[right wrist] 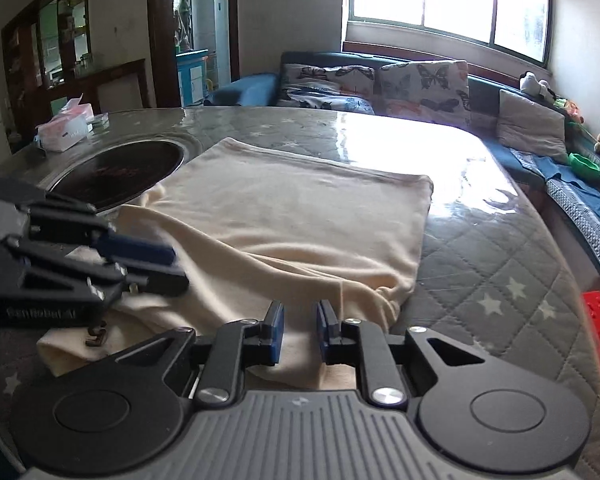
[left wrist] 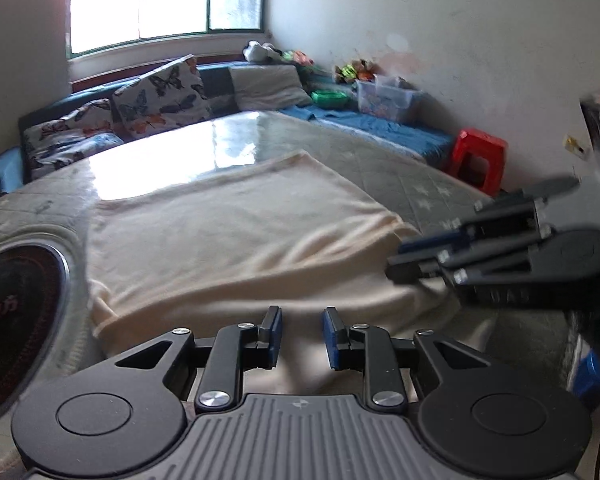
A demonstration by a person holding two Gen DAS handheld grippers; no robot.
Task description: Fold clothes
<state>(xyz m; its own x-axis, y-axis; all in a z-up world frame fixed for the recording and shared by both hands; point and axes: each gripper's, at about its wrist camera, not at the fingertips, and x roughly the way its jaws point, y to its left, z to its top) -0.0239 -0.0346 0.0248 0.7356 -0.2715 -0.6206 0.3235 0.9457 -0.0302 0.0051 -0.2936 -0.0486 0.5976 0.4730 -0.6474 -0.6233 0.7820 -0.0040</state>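
A cream garment (left wrist: 236,232) lies spread on the quilted table, its near part rumpled; it also shows in the right wrist view (right wrist: 300,216). My left gripper (left wrist: 302,334) hovers just above the garment's near edge with its jaws open and nothing between them. It also shows in the right wrist view (right wrist: 160,268) at the left. My right gripper (right wrist: 299,332) is open and empty above the near right corner of the garment. It also shows in the left wrist view (left wrist: 404,260) at the right.
A round black hotplate (right wrist: 120,172) is set into the table (right wrist: 500,272) left of the garment. A tissue box (right wrist: 64,128) stands at the far left. A sofa with butterfly cushions (right wrist: 420,80) runs behind the table. A red stool (left wrist: 478,160) stands at the right.
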